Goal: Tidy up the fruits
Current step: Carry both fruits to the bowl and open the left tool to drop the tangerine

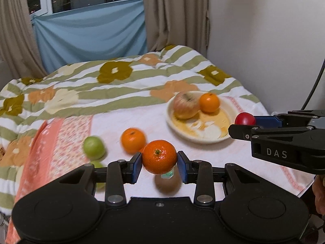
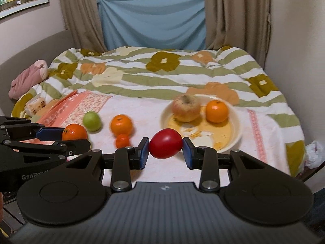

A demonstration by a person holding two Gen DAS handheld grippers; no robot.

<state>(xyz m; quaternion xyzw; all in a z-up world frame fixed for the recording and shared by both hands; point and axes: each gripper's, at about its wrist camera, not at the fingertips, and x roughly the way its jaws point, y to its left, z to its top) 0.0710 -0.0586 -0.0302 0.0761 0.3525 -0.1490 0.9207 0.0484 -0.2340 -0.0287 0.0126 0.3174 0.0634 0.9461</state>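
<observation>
Both grippers were matte black with blue pads. The left gripper (image 1: 159,166) had round discs at its base, silver pivot screws on its linkage bars and a central screw. The right gripper (image 2: 165,152) had a ribbed grey body; from the left view its side read "DAS" in white. A black cable (image 1: 313,85) rose behind it.

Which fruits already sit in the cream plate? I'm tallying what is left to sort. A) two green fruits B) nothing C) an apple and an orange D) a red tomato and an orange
C: the plate holds an apple and an orange, while the red fruit is in the right gripper short of the plate.
</observation>
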